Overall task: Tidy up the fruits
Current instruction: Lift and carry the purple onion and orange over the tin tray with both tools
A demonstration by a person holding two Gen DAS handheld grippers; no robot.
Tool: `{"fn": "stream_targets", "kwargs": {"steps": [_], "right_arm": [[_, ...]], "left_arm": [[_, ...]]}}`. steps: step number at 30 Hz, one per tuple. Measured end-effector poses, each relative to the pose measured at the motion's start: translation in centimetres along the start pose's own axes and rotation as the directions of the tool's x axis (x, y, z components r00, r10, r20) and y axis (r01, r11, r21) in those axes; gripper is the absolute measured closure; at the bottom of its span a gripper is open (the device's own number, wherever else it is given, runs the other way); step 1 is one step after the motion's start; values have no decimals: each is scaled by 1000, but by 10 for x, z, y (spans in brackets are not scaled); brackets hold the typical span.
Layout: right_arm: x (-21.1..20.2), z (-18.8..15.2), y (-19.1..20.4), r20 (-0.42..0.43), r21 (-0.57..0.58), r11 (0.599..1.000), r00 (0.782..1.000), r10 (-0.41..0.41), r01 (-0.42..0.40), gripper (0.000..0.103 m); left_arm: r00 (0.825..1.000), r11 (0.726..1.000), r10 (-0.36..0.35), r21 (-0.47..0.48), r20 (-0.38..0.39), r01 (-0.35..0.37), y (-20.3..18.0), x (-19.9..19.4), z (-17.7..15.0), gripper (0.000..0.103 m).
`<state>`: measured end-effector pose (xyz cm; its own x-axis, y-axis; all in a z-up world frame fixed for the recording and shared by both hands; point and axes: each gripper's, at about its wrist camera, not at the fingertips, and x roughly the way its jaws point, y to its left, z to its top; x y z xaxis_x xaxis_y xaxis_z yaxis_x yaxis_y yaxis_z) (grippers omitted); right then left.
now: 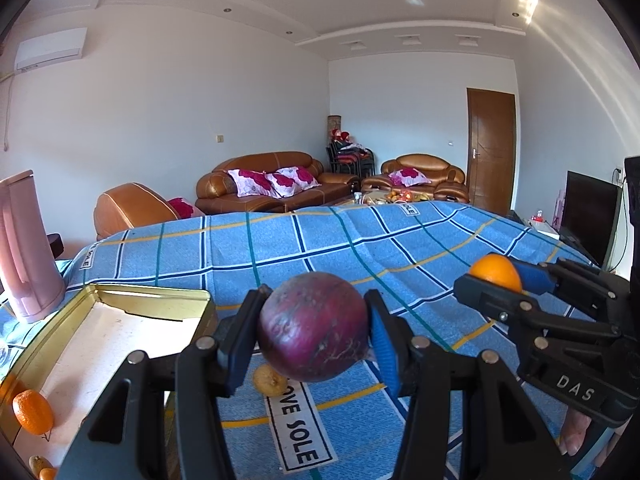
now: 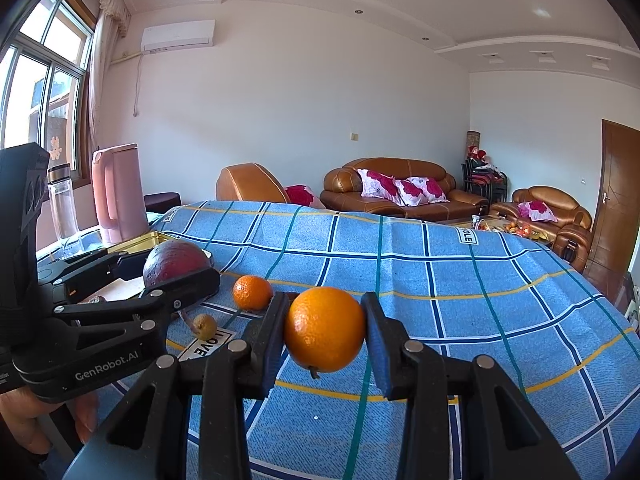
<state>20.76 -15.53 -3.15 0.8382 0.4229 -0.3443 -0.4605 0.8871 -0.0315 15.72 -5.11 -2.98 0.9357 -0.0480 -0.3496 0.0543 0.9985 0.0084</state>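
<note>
Left gripper (image 1: 314,328) holds a dark purple round fruit (image 1: 313,326) clamped between its pads, lifted above the blue checked desk cloth (image 1: 360,240). Right gripper (image 2: 325,330) pinches an orange (image 2: 325,329), also aloft. Gold tin tray (image 1: 120,300) lies down-left of the left gripper, just beside it; right gripper sits farther off, across the left one. Judgement: left hand is nearer, should unload first. A small orange (image 1: 33,411) already rests in the tray.

1. A pink kettle (image 2: 117,192) stands at the tabletop's far left corner.
2. A clear bottle (image 2: 64,204) stands just beside it, nearer the window (image 2: 38,92).
3. Brown leather sofas (image 1: 276,182) with floral cushions (image 1: 272,181) line the far wall.
4. A wooden door (image 1: 490,146) is shut.
</note>
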Motion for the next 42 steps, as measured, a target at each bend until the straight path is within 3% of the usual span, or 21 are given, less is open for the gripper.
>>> {"fn": "stream_targets", "kwargs": {"steps": [12,42], "right_arm": [[-2,1,4,-1,2,1000,1000,23,-23,64],[12,5,69,-32,-66,989,991,128,-130,64]], "left_arm": [[1000,1000,16,5,17,-16,3,-13,-3,50],[998,997,56,-54,17,-55,50,-47,-16,50]]}}
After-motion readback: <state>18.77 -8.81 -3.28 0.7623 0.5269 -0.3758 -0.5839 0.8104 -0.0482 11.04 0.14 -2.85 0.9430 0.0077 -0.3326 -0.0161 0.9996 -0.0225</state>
